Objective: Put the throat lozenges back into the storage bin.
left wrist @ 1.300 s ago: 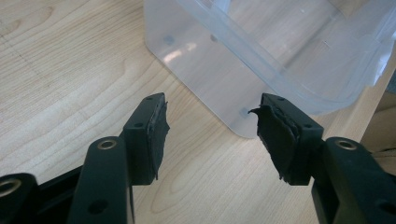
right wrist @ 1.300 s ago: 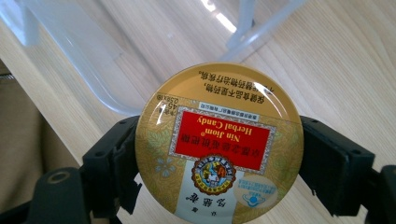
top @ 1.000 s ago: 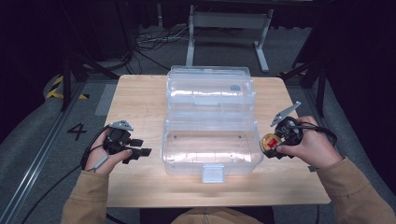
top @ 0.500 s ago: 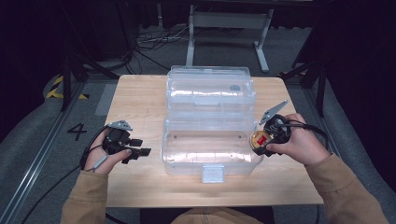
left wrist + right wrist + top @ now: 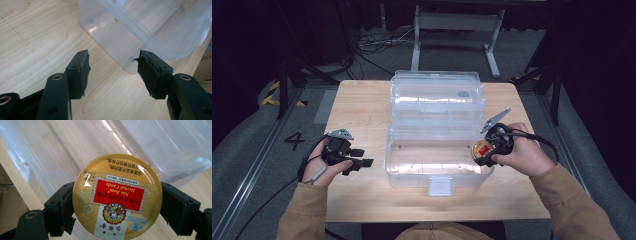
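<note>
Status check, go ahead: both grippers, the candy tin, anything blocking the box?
Left gripper open, empty, beside the clear box. Right gripper shut on the candy tin, at the box's right rim. Box open, nothing blocking.

1. The open clear box (image 5: 437,160) fills the bench's (image 5: 362,110) middle; its raised lid (image 5: 437,97) walls off the far side.
2. Bare bench lies left of the box, around the left gripper (image 5: 362,162).
3. The right gripper (image 5: 482,150), clamping a candy tin (image 5: 116,197), crowds the box's right wall.

candy tin (image 5: 482,149) above open box's (image 5: 437,165) right edge
</note>
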### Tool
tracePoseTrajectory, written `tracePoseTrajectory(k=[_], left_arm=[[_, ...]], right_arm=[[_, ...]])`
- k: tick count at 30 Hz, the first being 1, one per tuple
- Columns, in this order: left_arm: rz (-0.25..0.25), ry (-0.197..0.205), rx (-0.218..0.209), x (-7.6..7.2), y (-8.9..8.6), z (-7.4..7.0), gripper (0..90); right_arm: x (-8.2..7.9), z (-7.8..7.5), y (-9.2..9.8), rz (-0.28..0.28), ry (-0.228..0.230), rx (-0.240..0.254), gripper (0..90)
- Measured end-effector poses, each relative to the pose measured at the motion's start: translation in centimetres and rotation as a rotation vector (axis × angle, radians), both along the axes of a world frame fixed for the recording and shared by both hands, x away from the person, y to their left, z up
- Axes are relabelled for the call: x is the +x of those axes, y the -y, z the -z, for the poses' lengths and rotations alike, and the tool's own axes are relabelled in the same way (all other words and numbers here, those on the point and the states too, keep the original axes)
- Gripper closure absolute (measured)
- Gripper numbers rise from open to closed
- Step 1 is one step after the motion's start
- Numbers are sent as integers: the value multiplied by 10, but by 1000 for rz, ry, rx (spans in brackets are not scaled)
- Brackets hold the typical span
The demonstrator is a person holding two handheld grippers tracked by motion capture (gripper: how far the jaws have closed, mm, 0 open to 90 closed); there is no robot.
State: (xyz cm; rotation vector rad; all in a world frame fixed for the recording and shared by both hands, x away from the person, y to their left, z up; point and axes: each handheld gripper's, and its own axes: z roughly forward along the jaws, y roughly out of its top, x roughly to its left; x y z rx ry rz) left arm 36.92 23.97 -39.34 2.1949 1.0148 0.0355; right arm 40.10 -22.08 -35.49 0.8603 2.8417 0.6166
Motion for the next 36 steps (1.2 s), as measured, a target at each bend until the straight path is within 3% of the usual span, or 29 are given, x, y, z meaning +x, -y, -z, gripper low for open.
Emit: tracePoseTrajectory(k=[5,36], left_arm=[[-3,3,-2,0,-1,0,432],[-9,3,-1,0,-3,0,432]], right_arm=[[2,7,-7,1,-10,-28,203],[11,42,-33,-9,-49,-90,202]])
